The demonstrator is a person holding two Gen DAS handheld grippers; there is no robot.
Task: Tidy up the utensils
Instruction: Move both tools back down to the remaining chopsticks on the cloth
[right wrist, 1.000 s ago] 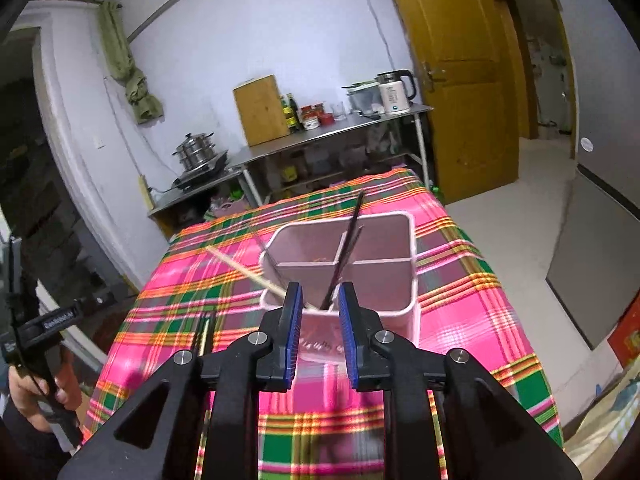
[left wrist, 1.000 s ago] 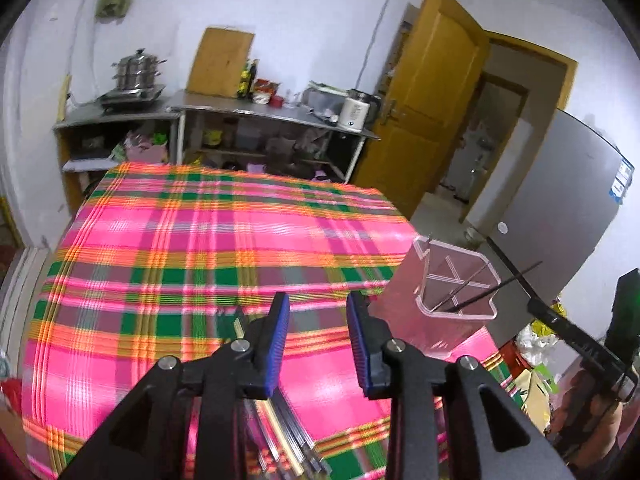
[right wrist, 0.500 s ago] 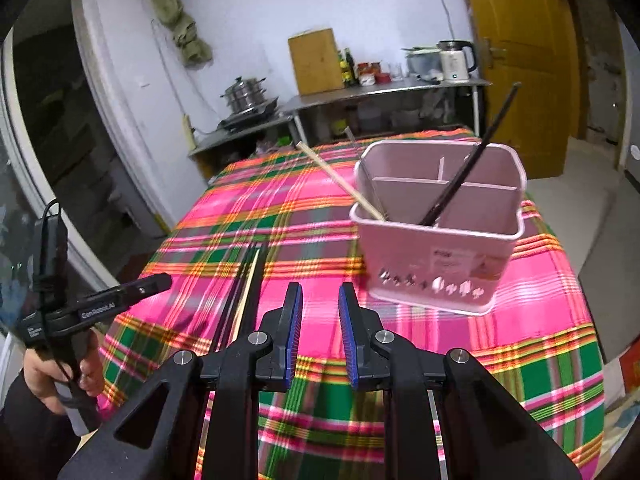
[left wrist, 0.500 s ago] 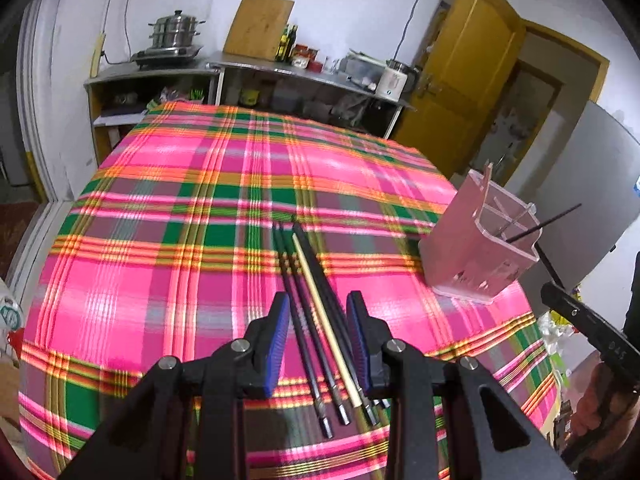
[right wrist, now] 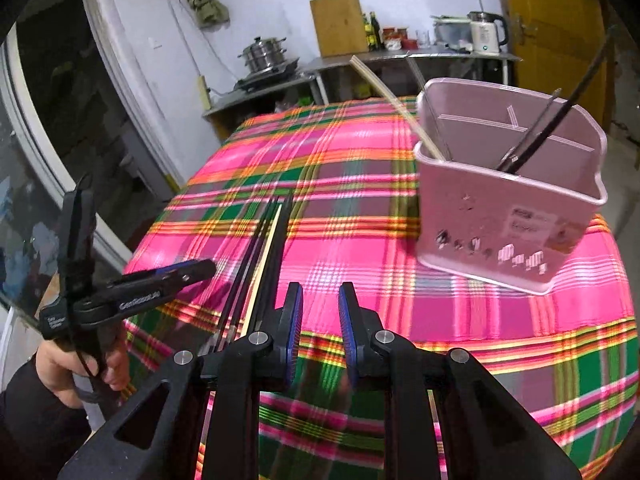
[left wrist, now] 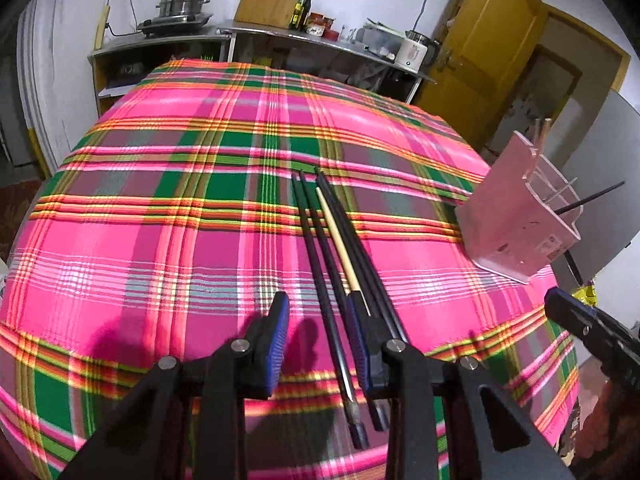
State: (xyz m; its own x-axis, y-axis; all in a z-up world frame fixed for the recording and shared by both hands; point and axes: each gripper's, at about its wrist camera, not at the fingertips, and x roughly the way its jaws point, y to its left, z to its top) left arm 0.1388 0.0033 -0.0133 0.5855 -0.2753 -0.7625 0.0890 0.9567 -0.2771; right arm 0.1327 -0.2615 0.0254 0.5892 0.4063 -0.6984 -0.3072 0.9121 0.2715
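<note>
Black chopsticks (left wrist: 320, 240) and one pale one lie bunched on the plaid table (left wrist: 160, 220), well apart from the pink holder (left wrist: 516, 224); my left claw (left wrist: 318, 344) hangs half-open above their near ends, empty; my right claw (right wrist: 319, 332) is narrow, empty too. Picking is the step, I judge; next I must drop and pinch one stick.

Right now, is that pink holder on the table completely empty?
No. In the right wrist view the pink holder already has a pale chopstick and dark chopsticks leaning out of it.

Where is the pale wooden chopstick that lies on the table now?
In the left wrist view the pale chopstick lies on the plaid tablecloth among the black chopsticks, left of the pink holder.
</note>
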